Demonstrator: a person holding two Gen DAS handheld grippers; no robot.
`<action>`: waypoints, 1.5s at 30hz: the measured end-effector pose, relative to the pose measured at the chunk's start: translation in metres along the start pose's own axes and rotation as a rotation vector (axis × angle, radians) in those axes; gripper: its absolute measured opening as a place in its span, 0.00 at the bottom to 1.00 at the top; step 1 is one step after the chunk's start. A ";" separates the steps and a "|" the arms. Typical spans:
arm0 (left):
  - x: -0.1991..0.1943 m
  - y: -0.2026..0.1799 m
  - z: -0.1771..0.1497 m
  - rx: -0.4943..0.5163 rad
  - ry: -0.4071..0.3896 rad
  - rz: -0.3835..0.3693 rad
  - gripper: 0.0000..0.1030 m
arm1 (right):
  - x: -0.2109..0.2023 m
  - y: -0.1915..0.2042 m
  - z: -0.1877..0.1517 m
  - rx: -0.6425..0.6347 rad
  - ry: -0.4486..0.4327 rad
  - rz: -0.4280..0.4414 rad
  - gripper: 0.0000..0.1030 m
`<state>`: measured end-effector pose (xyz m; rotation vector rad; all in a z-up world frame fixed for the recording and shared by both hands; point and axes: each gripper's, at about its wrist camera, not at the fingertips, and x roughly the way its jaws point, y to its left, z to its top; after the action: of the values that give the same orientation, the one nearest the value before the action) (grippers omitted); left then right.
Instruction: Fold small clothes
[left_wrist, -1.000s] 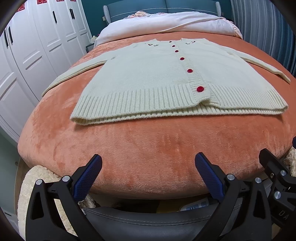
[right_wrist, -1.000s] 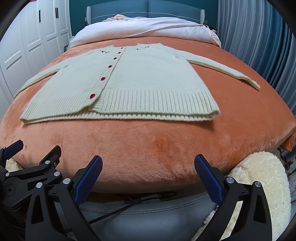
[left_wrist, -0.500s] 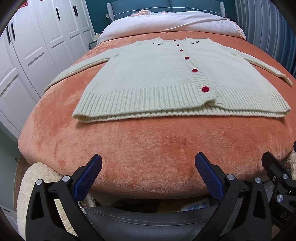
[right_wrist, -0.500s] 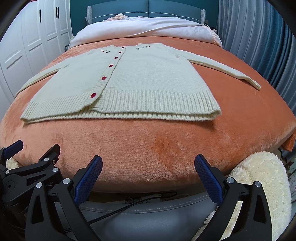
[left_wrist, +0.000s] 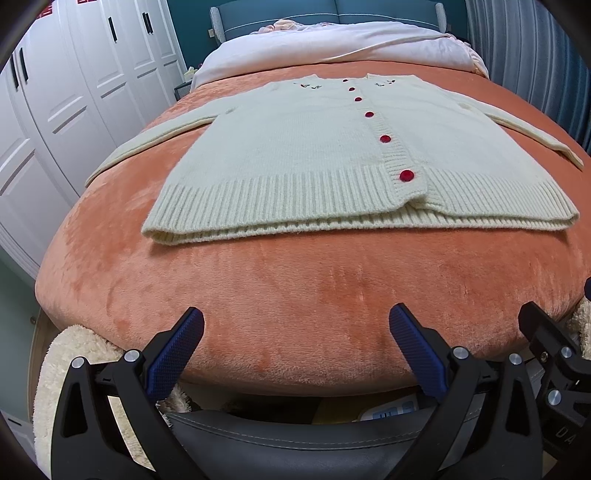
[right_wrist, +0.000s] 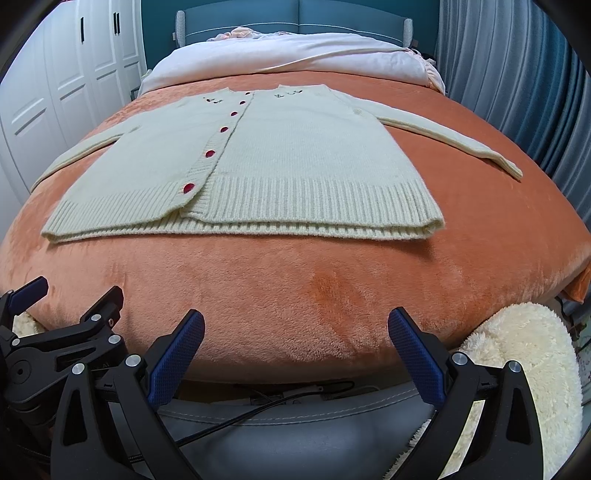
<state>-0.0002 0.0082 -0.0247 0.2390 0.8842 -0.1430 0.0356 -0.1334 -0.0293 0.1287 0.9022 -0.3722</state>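
Cream cardigan (left_wrist: 295, 147) lies flat on the orange blanket (left_wrist: 295, 288); both grippers (left_wrist: 295, 347) (right_wrist: 295, 347) gape, empty.

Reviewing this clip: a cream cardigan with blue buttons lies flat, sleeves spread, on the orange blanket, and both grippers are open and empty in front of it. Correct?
Not quite: the buttons are red, not blue, as both wrist views show. The rest holds: the cream cardigan lies flat with sleeves spread on the orange blanket, and the left gripper and right gripper are open and empty in front of it.

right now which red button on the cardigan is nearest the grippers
The lowest red button, on the ribbed hem of the cardigan; the others run toward the collar.
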 end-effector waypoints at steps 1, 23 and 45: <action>0.000 0.000 0.000 -0.001 -0.001 0.001 0.95 | 0.000 0.000 0.000 0.000 0.001 0.000 0.95; -0.019 0.053 0.067 -0.174 -0.132 0.032 0.95 | -0.001 -0.122 0.081 0.244 -0.163 0.008 0.95; 0.062 0.049 0.158 -0.265 0.001 0.073 0.95 | 0.200 -0.426 0.212 0.959 -0.198 -0.036 0.78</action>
<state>0.1674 0.0123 0.0302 0.0236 0.8838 0.0430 0.1485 -0.6372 -0.0359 0.9399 0.4679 -0.8150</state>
